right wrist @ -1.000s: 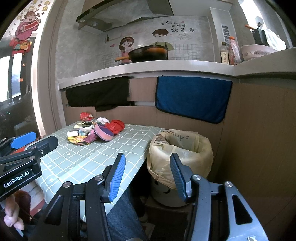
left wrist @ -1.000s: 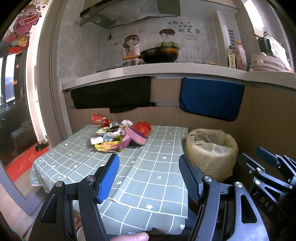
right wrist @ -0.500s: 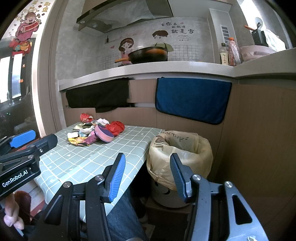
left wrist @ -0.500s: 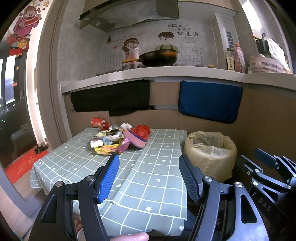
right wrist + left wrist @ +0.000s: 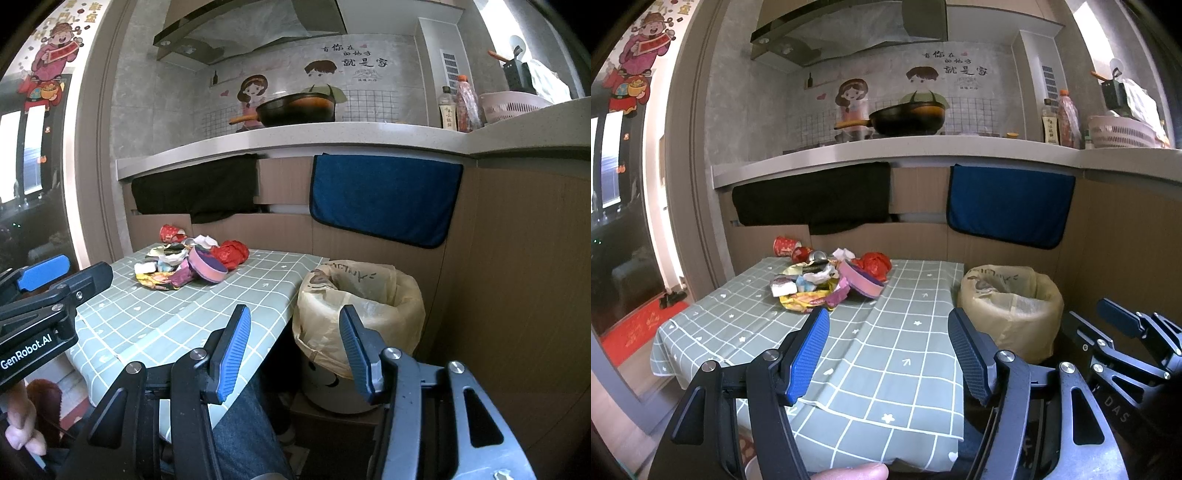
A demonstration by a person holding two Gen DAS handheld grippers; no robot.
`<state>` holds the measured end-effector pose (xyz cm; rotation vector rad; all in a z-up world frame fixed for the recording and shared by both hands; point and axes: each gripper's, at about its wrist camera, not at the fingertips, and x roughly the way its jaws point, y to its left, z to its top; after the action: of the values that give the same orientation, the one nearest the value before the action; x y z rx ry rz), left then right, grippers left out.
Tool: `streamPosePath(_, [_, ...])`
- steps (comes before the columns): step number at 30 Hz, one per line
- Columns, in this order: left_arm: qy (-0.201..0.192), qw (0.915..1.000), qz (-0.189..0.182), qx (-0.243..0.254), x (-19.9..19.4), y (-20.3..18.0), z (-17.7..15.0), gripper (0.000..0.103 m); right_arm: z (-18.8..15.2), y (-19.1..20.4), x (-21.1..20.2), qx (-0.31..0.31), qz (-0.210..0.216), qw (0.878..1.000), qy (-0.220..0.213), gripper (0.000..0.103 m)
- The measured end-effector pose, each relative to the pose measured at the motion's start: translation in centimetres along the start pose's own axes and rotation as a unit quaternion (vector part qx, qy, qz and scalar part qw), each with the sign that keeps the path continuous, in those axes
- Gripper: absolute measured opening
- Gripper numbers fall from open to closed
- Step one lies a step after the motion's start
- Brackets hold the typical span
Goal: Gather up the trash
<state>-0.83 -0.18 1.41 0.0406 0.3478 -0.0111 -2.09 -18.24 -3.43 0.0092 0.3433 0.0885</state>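
Observation:
A heap of trash (image 5: 827, 277) lies at the far end of the table (image 5: 886, 350): wrappers, a pink round tub (image 5: 860, 282), a red crumpled bag (image 5: 873, 263), a red paper cup (image 5: 785, 245). The heap also shows in the right wrist view (image 5: 188, 264). A bin lined with a yellowish bag (image 5: 1010, 306) stands to the right of the table, also in the right wrist view (image 5: 360, 302). My left gripper (image 5: 888, 328) is open and empty over the near table. My right gripper (image 5: 293, 325) is open and empty, near the bin's rim.
The table has a green checked cloth and butts against a wooden counter front with a black cloth (image 5: 812, 195) and a blue towel (image 5: 1008, 205) hanging. A wok (image 5: 905, 118) and bottles sit on the counter above. A person's knee (image 5: 243, 424) is under the table edge.
The left wrist view has tilted up slightly, so the table and trash sit a little lower in view. The right gripper has barely moved. Both grippers stay open.

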Motion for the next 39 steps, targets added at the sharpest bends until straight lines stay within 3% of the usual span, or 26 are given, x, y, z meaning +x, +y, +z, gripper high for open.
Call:
streamPosePath(26, [0.001,1.0000,-0.006,-0.003,0.0,-0.3,0.2,0.067,-0.1,0.0,0.3,0.000,-0.004,1.000,-0.002,0.048])
streamPosePath(33, [0.022,0.9991,-0.029,-0.020,3.5,1.4,1.3,0.067,1.5,-0.1,3.3,-0.007,0.001,1.000,0.004,0.048])
streamPosePath(39, [0.033,0.9971,0.018,-0.066,8.0,6.5,1.5,0.065,3.9,0.8,8.4,-0.009,0.040,0.999,0.026,0.048])
